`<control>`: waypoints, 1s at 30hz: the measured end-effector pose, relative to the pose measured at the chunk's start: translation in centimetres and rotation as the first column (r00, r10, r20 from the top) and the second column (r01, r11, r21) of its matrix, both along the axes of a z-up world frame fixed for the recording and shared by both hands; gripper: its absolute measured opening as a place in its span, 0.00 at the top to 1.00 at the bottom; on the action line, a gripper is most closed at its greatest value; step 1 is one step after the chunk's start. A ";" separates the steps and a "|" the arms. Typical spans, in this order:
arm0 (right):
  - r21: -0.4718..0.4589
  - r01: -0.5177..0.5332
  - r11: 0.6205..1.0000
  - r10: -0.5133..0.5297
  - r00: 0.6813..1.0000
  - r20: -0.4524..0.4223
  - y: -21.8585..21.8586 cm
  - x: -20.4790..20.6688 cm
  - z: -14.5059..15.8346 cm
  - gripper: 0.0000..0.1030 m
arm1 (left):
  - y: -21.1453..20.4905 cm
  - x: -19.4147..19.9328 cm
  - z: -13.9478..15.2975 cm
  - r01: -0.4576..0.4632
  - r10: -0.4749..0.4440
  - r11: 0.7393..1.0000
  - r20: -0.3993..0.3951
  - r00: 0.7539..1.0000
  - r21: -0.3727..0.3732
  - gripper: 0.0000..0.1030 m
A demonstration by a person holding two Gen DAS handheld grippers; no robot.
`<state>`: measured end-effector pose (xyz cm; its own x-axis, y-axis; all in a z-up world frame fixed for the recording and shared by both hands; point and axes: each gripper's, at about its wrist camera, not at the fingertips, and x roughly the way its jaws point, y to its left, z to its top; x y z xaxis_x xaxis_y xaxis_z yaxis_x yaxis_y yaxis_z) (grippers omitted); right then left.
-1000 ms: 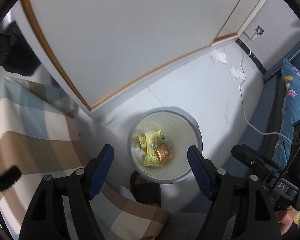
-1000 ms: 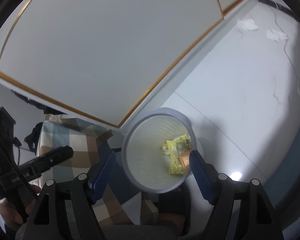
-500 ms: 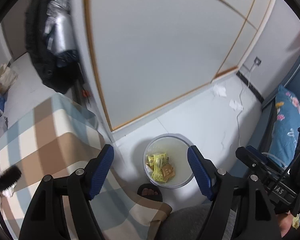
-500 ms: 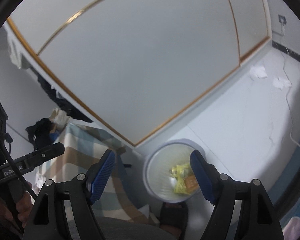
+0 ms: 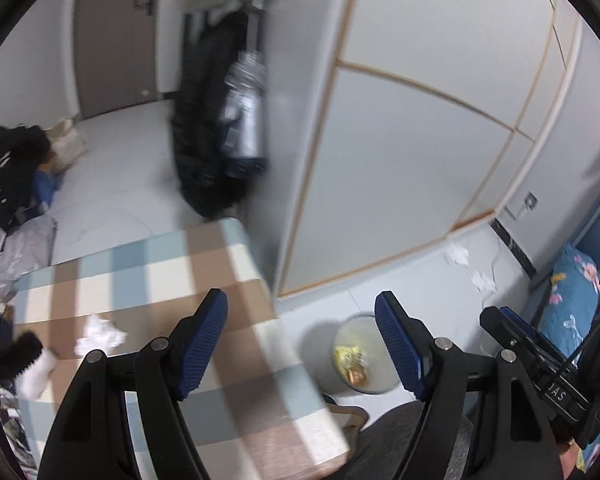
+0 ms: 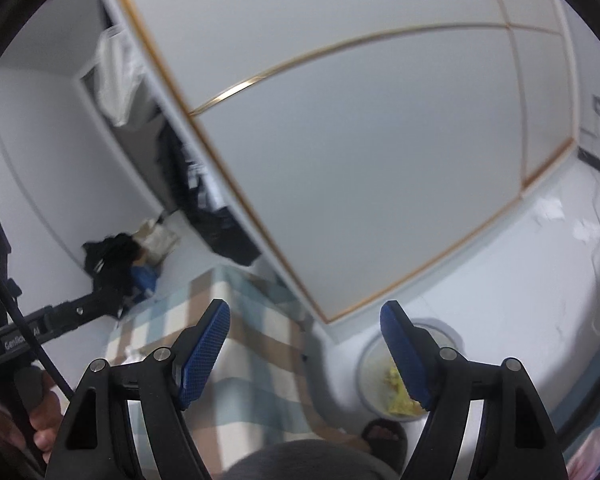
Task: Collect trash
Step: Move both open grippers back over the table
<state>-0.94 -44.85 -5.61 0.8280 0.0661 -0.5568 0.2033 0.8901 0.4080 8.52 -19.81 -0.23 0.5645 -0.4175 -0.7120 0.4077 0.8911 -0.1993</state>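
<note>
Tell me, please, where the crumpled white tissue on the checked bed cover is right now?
In the left wrist view the crumpled white tissue lies on the checked bed cover, lower left, just left of the left gripper.

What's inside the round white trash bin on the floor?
The round white trash bin holds yellow wrappers and an orange packet. A gripper finger hides part of it; anything beneath the wrappers is covered.
</note>
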 end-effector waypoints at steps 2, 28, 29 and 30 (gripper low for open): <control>-0.019 -0.030 0.999 0.030 0.999 0.027 1.8 0.2 0.9 0.25 | 2.3 -0.5 0.5 -0.051 0.052 0.999 0.025 0.998 -0.019 0.29; -0.139 -0.442 0.886 0.431 0.897 -0.102 24.0 5.7 -2.9 0.25 | 23.6 0.2 -4.4 -0.398 0.402 0.913 0.031 0.915 -0.094 0.21; -0.148 -0.453 0.879 0.441 0.891 -0.112 24.6 5.9 -3.1 0.25 | 24.4 0.4 -4.9 -0.406 0.410 0.908 0.024 0.912 -0.102 0.21; -0.161 -0.468 0.869 0.452 0.883 -0.124 25.3 6.2 -3.4 0.25 | 25.0 0.4 -5.3 -0.414 0.418 0.904 0.017 0.908 -0.105 0.21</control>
